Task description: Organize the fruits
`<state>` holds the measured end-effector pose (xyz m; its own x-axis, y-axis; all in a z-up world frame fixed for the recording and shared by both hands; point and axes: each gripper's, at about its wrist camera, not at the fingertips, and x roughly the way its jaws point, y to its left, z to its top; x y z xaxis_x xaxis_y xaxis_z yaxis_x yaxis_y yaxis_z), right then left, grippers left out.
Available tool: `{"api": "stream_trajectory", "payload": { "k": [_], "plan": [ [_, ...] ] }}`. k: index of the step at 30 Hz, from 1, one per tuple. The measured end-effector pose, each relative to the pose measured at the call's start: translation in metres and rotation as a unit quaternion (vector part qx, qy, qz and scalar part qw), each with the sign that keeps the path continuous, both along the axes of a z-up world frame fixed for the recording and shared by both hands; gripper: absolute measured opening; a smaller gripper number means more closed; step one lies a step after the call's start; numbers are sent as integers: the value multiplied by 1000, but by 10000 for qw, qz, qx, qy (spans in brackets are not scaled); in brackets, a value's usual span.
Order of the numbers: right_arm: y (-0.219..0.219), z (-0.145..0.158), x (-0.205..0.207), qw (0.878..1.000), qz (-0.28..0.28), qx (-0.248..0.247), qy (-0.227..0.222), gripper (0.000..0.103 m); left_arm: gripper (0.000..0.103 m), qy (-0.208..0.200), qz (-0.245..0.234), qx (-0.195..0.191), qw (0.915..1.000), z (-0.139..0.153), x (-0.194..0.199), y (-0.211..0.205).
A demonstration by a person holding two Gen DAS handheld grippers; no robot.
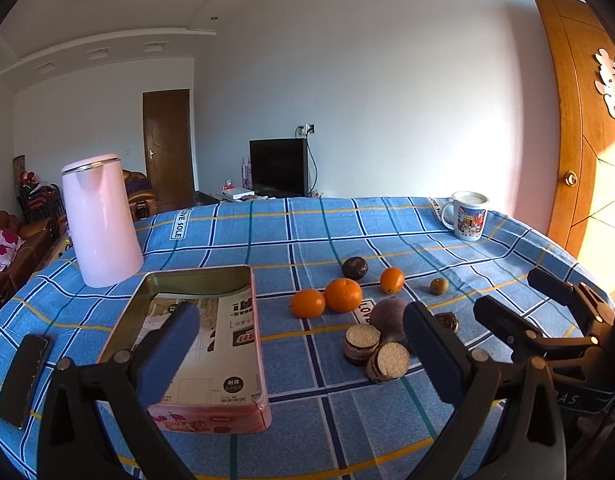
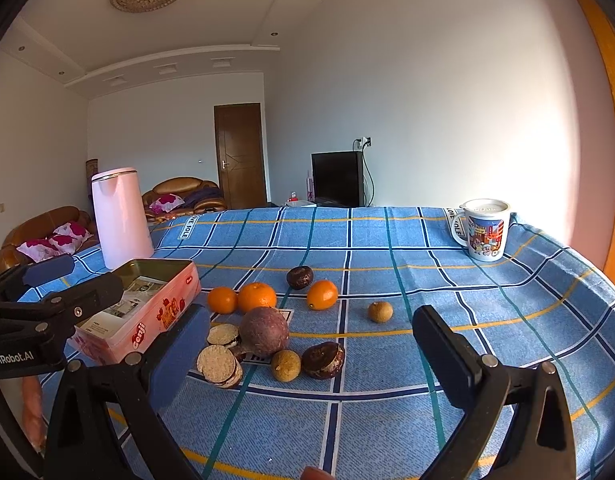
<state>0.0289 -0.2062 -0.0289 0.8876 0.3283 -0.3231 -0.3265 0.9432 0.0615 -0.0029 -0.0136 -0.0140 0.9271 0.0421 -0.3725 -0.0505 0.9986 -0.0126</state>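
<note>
Nothing is in the pink tin point(image 1: 211, 280) yet, apart from a printed paper lining its floor, so the step in hand looks like the first pick. Both grippers hang above the bench point(image 2: 427, 240) with jaws spread wide and empty: the left gripper point(image 1: 303, 344) sits over the tin's right edge and the fruit cluster, the right gripper point(image 2: 311, 344) faces the fruit from just beside it. The fruit lies to the right of the tin: three oranges point(image 1: 343, 294) in a loose row, a dark round fruit point(image 1: 354, 268) behind them, a large purple-brown fruit point(image 2: 264, 332) touching two cut discs with pale faces point(image 2: 219, 365), and small brown fruits point(image 2: 285, 365) near a chestnut-like piece point(image 2: 323, 360). A good first pick is probably a fruit standing apart, such as the right-hand orange point(image 2: 322, 295) or the lone small brown one point(image 2: 380, 312), since closing on the tight front cluster risks knocking its neighbours and setting round fruit rolling. Centre the jaws on the widest part, come down low, and close gently. The mug point(image 2: 487, 230) and kettle point(image 2: 121, 218) stand well clear of the path to the tin; the phone point(image 1: 25, 380) lies on its far side.
</note>
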Motion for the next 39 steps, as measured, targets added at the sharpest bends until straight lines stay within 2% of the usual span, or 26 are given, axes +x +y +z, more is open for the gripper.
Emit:
{"api": "stream_trajectory", "payload": {
  "k": [39],
  "plan": [
    [3,-8,1,9999,47,-35,128,102,103,62,7,-18,10000,-4,1,-2]
  ]
}}
